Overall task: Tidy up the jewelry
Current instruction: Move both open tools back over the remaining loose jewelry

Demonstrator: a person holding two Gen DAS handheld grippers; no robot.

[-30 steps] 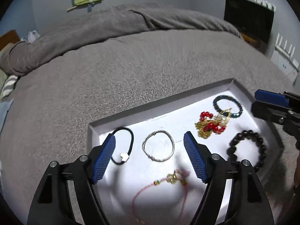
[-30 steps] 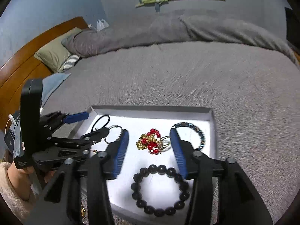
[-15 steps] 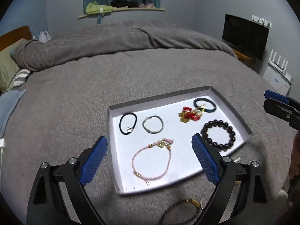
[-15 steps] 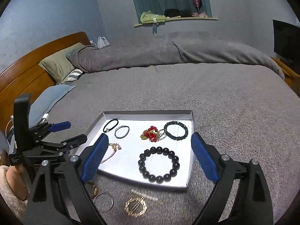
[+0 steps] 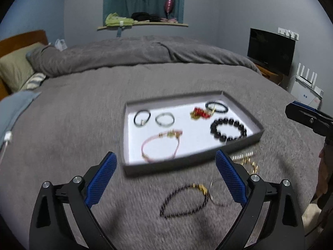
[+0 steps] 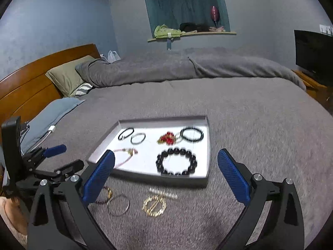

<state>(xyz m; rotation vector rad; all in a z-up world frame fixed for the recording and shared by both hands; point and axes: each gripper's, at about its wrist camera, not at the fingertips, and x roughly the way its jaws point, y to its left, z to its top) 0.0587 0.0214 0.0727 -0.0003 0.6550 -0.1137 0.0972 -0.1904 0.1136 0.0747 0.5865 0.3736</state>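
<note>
Your left hand-held gripper (image 5: 164,175) has just been opening and stands wide with nothing between its pads; your right hand-held gripper (image 6: 166,175) likewise, wide and empty. Just beyond both sits the tray (image 5: 239,145) on the grey bed (image 5: 83,114), holding six pieces (pink cord, bead bracelet among them). A dark chain (image 5: 185,200), ring (image 6: 118,205) and gold piece (image 6: 154,205) lie on the bed, just before the tray.

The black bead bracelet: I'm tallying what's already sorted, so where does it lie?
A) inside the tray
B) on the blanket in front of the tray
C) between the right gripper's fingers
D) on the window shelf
A: the black bead bracelet lies flat on the white floor of the tray, clear of both open grippers.
</note>
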